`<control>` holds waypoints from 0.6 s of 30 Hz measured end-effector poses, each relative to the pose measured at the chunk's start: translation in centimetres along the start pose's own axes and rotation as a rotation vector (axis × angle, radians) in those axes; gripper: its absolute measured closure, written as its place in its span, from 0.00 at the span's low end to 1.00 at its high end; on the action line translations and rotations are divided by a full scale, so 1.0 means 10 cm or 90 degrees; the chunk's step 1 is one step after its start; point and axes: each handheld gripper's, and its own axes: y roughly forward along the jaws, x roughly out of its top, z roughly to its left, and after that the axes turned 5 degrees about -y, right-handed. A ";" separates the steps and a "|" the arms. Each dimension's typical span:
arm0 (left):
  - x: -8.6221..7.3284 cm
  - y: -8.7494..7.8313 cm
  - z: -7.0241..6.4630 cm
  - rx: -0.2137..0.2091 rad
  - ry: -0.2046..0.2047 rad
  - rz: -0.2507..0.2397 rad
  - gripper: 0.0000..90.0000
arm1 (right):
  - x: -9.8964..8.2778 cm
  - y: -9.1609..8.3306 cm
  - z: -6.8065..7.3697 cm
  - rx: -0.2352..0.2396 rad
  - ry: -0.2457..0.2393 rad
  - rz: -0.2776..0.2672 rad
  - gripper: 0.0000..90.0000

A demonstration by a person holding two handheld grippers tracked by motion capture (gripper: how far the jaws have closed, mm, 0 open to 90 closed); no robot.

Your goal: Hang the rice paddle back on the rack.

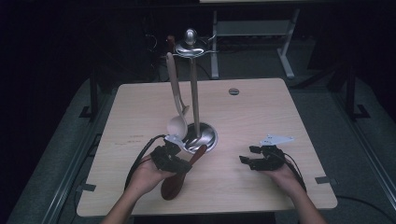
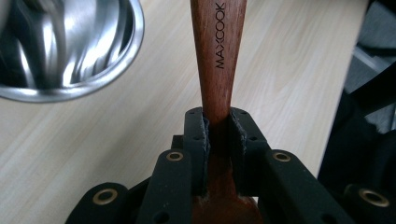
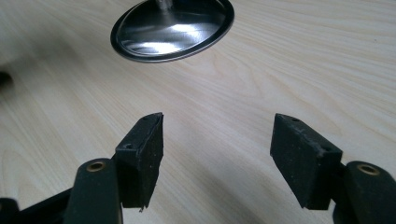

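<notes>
- Lettering "MAXCOOK" runs along the handle of the dark wooden spatula (image 2: 217, 60).
- Left gripper (image 2: 218, 128) is clamped on that handle, beside the steel base (image 2: 70, 51) of the utensil stand (image 1: 193, 84).
- Right gripper (image 3: 217, 156) rests with jaws apart over the wooden table (image 3: 303, 60).

Reddish-brown wooden spoon (image 2: 217, 51), black lettering on handle, in black left hand-held gripper (image 2: 217, 126). Shiny silver round stand base (image 2: 70, 46) beside it. Pale wood-grain table (image 2: 289, 70). Black right hand-held gripper (image 3: 217, 149).

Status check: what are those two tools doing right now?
Left tool clamped on dark wooden spoon. Right tool open, empty. Metal stand close ahead.
</notes>
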 end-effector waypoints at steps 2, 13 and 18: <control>0.00 -0.03 0.00 -0.007 0.001 -0.017 0.87 | 0.00 0.00 0.00 -0.002 0.004 -0.001 0.38; 0.01 -0.21 -0.03 -0.027 0.026 -0.087 0.87 | 0.01 -0.02 0.01 -0.005 0.004 -0.010 0.39; 0.05 -0.32 -0.07 -0.021 0.035 -0.119 0.87 | 0.04 -0.06 0.04 -0.007 0.004 -0.023 0.41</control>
